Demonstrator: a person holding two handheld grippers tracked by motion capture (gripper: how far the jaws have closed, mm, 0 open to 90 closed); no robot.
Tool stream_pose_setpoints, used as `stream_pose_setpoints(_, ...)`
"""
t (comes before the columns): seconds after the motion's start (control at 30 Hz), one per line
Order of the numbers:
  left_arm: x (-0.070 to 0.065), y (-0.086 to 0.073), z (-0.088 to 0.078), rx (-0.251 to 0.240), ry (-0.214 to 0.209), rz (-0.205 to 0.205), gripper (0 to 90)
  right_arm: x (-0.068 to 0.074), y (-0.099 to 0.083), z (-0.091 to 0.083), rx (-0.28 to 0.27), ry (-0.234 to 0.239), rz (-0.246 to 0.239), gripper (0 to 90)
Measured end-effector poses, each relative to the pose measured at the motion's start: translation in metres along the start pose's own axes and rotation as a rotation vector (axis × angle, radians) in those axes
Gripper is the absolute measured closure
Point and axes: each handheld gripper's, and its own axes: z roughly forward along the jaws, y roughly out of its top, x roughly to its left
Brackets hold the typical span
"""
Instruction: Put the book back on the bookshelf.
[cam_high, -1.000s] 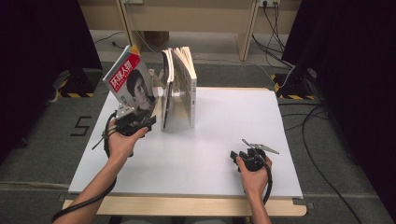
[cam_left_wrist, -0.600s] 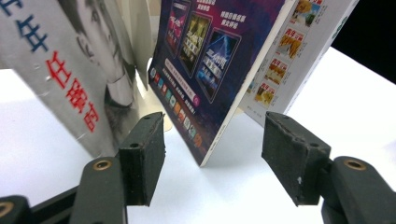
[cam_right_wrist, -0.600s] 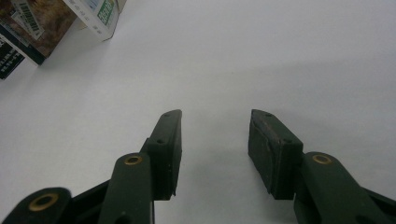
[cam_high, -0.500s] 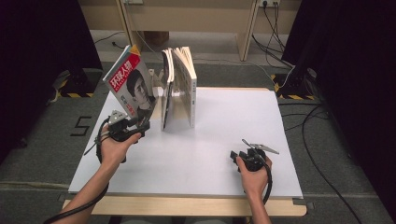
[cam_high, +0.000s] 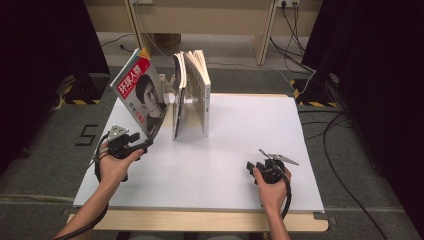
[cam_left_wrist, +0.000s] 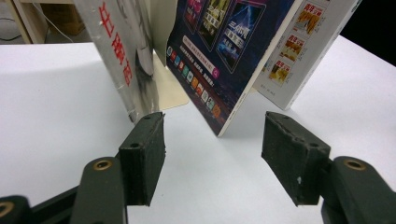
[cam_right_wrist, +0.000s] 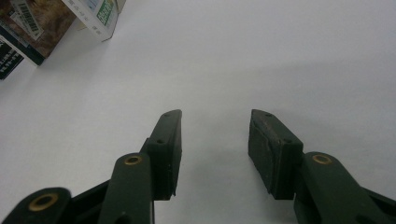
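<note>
A red-covered magazine (cam_high: 139, 95) leans tilted at the table's back left, beside upright books (cam_high: 192, 95). My left gripper (cam_high: 148, 144) sits just in front of the magazine's lower corner, open and holding nothing. In the left gripper view, the left gripper (cam_left_wrist: 215, 156) has its jaws spread wide over bare table. Beyond it are the magazine (cam_left_wrist: 119, 56), a dark-covered book (cam_left_wrist: 219, 51), a white-covered book (cam_left_wrist: 299, 51) and a beige bookend (cam_left_wrist: 169, 91). My right gripper (cam_high: 251, 166) rests near the front right, open and empty. In the right gripper view, the right gripper (cam_right_wrist: 215, 149) has only white table between its jaws.
The white tabletop (cam_high: 235, 135) has a wooden strip (cam_high: 200, 220) along its front edge. Book corners (cam_right_wrist: 42, 23) lie at the right gripper view's upper left. Cables (cam_high: 340, 150) run over the floor at the right, and wooden furniture legs (cam_high: 262, 30) stand behind the table.
My left hand has drawn back from the magazine's lower edge, toward the person and to the left, sinking slightly. The magazine still leans. The right hand has not moved.
</note>
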Motion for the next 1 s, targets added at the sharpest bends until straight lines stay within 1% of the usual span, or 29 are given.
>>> stream_pose_setpoints(0.03,0.001,-0.001,-0.001,0.003,0.000,-0.002,38.7,0.000,0.000,0.000,-0.001,-0.001,-0.006,55.0)
stream_pose_setpoints(0.17,0.003,-0.006,-0.003,0.006,0.002,-0.006,38.7,0.000,0.000,0.000,0.001,0.001,0.001,55.0)
stream_pose_setpoints(0.27,0.004,-0.010,-0.005,0.008,0.002,-0.012,38.7,0.000,0.000,0.000,-0.001,-0.001,-0.005,55.0)
stream_pose_setpoints(0.33,0.005,-0.013,-0.006,0.014,0.004,-0.013,38.7,0.000,0.000,0.000,0.001,0.000,0.002,55.0)
stream_pose_setpoints(0.53,0.009,-0.024,-0.008,0.027,0.005,-0.024,38.7,0.000,0.000,0.000,-0.001,-0.001,-0.004,55.0)
stream_pose_setpoints(0.6,0.012,-0.028,-0.009,0.027,0.010,-0.035,38.7,0.000,0.000,0.000,0.000,-0.002,-0.007,55.0)
stream_pose_setpoints(0.7,0.017,-0.034,-0.012,0.032,0.018,-0.049,38.7,0.000,0.000,-0.001,-0.003,-0.003,0.003,55.0)
stream_pose_setpoints(0.8,0.022,-0.039,-0.015,0.036,0.028,-0.057,38.8,-0.001,0.000,-0.001,-0.001,-0.004,-0.008,55.0)
stream_pose_setpoints(0.87,0.025,-0.042,-0.017,0.038,0.035,-0.060,38.8,0.001,0.000,-0.001,0.001,-0.002,0.000,55.0)
stream_pose_setpoints(1.0,0.031,-0.047,-0.019,0.042,0.044,-0.067,38.9,0.001,0.000,0.000,0.001,-0.002,0.000,55.0)
